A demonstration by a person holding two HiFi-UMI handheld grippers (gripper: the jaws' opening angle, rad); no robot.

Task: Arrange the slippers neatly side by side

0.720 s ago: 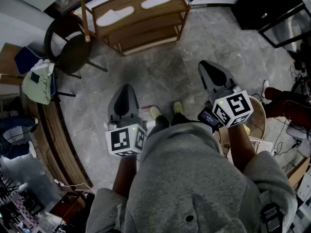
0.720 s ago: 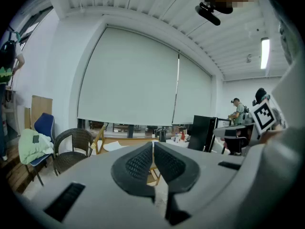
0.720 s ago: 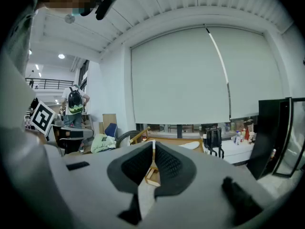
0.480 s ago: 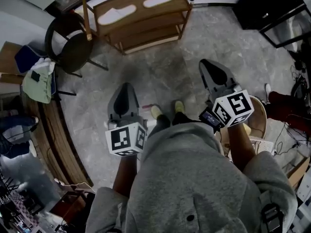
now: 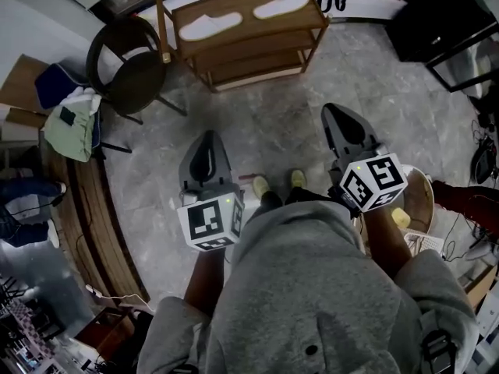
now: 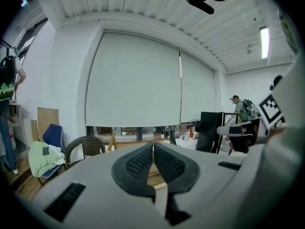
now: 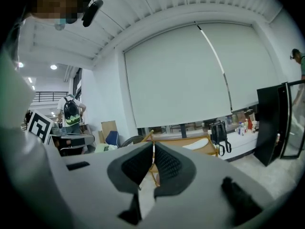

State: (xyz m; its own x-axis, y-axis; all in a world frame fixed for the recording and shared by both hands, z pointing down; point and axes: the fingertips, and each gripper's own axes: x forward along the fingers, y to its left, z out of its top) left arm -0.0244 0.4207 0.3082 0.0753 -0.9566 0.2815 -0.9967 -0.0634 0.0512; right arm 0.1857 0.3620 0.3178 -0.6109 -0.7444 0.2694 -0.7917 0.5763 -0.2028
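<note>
1. Wooden shelf [image 5: 251, 47] stands well ahead of the person.
2. Left slipper [image 5: 209, 26] and right slipper [image 5: 282, 5] lie on its top board, apart (not yet paired).
3. Left gripper [image 6: 153, 149] and right gripper [image 7: 153, 152]: jaws closed, empty, prob. just carried for the approach.

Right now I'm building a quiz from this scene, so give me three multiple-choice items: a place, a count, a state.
1. Where are the white slippers? A. floor B. wooden rack, top shelf C. chair
2. How many slippers show? A. one B. two C. four
3. The jaws of the left tool are: A. wide apart B. shut on a slipper C. shut, empty
Answers: 1 B, both lie on the top board. 2 B, one pair only. 3 C, they meet with nothing between.
</note>
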